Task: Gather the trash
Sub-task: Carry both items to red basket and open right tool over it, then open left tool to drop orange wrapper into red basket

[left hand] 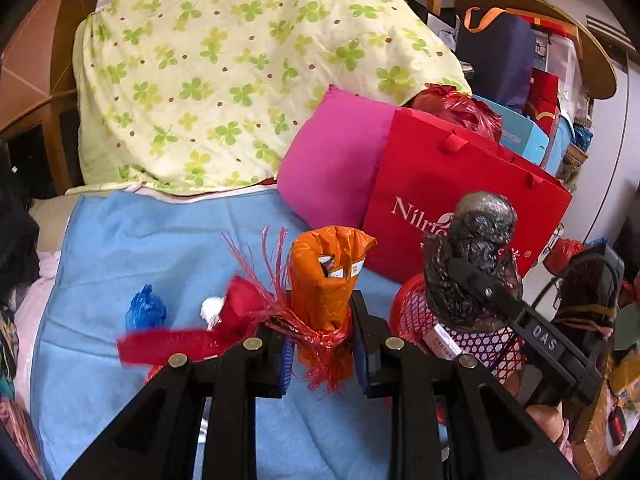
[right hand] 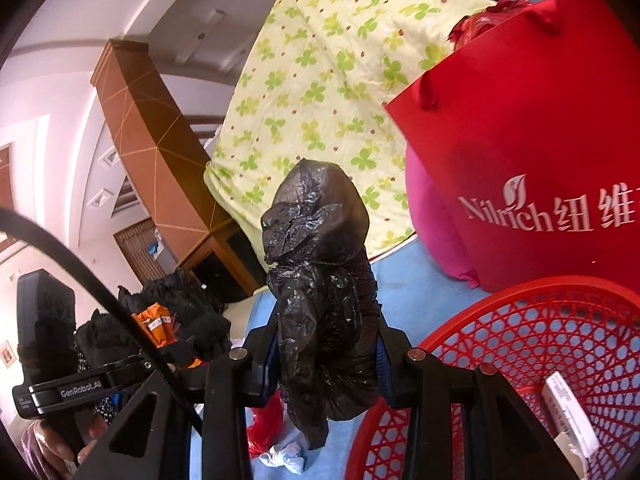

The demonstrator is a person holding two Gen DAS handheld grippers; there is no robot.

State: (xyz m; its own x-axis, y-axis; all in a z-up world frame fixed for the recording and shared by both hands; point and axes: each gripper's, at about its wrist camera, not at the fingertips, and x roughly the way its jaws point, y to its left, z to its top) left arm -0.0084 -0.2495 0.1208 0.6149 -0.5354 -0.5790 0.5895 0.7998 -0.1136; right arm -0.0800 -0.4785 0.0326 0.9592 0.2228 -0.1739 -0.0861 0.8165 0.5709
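Both wrist cams close, shared red basket (left hand: 472, 340) (right hand: 540, 320)

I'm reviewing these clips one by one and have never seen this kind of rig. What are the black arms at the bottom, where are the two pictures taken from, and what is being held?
No robot: a person holds two hand grippers, each with a camera looking along its fingers. The left gripper is shut on an orange wrapper tangled with red string. The right gripper is shut on a crumpled black plastic bag, near a red mesh basket holding a small white box. On the blue blanket lie a blue bag scrap, a white tissue and red scraps. A red paper bag stands behind.
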